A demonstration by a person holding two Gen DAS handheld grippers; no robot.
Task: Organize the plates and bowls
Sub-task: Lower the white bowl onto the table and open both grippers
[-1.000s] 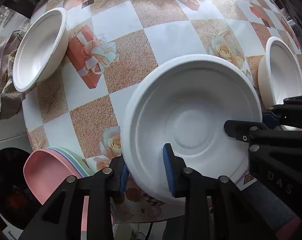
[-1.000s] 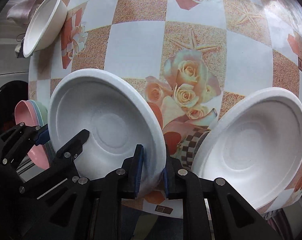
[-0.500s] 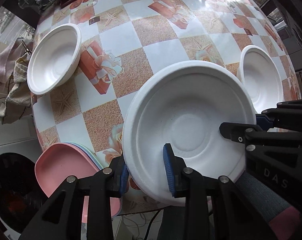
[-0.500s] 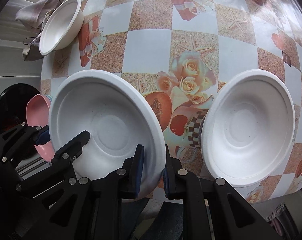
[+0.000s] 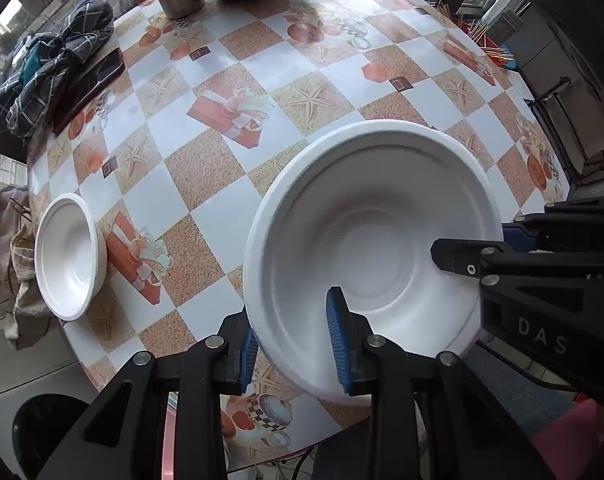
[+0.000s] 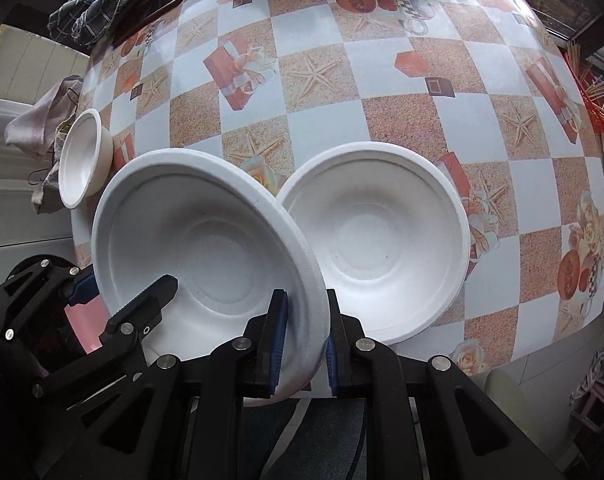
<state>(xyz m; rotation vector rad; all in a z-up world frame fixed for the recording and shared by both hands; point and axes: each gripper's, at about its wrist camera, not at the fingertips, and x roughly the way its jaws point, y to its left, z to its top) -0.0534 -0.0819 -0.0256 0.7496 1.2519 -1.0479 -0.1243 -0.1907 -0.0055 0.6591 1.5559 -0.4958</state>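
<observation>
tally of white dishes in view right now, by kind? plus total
Large white plates: 2, one held at its rim by both the left gripper and the right gripper, and one on the table.
Small white bowls: 1, by the table's edge.
Total: 3
</observation>
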